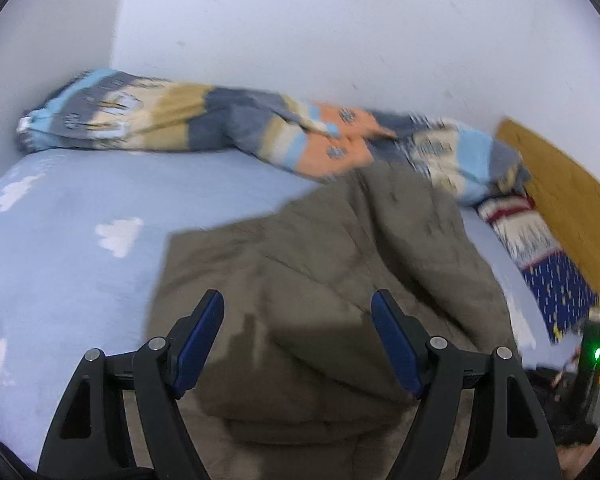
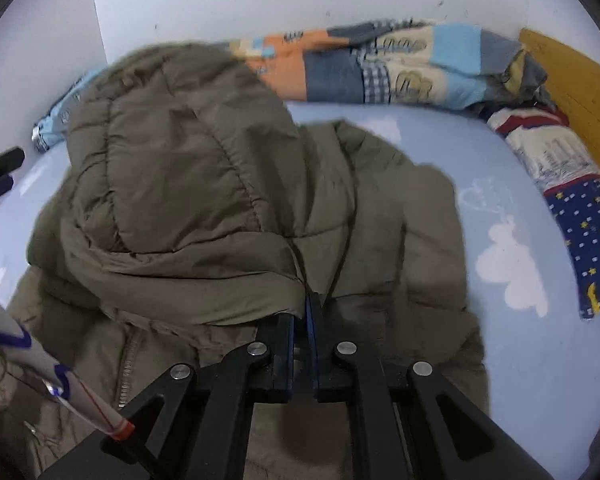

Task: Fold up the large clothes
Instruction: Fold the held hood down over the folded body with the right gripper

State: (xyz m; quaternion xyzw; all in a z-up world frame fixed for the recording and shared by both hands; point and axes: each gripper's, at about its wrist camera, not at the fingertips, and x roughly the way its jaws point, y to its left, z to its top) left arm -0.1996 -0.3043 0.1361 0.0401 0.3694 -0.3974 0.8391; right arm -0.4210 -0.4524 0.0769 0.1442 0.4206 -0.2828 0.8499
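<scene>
The bed (image 1: 60, 208), covered by a light-blue sheet with white clouds, carries all items. Its left half is bare up to the wall corner, giving open room there. A rolled patchwork quilt (image 1: 204, 120) runs along the far edge against the wall. At the right edge, a patterned pillow (image 1: 540, 248) lies against the yellow headboard (image 1: 572, 184).

The olive padded jacket (image 1: 320, 260) lies in the middle of the bed toward the near edge; its long axis runs from the near edge toward the far right corner.

The left hand-held gripper (image 1: 298, 338) hangs over the jacket, released, with nothing between its blue pads. The right hand-held gripper (image 2: 307, 320) is clenched on a fold of the jacket (image 2: 188, 184).

Only the right wrist view shows the lifted, quilted section doubled over the jacket body, the zipper (image 2: 126, 372) near the near edge, and a strip of bare sheet between jacket and pillow. Only the left wrist view shows the bare left half.
</scene>
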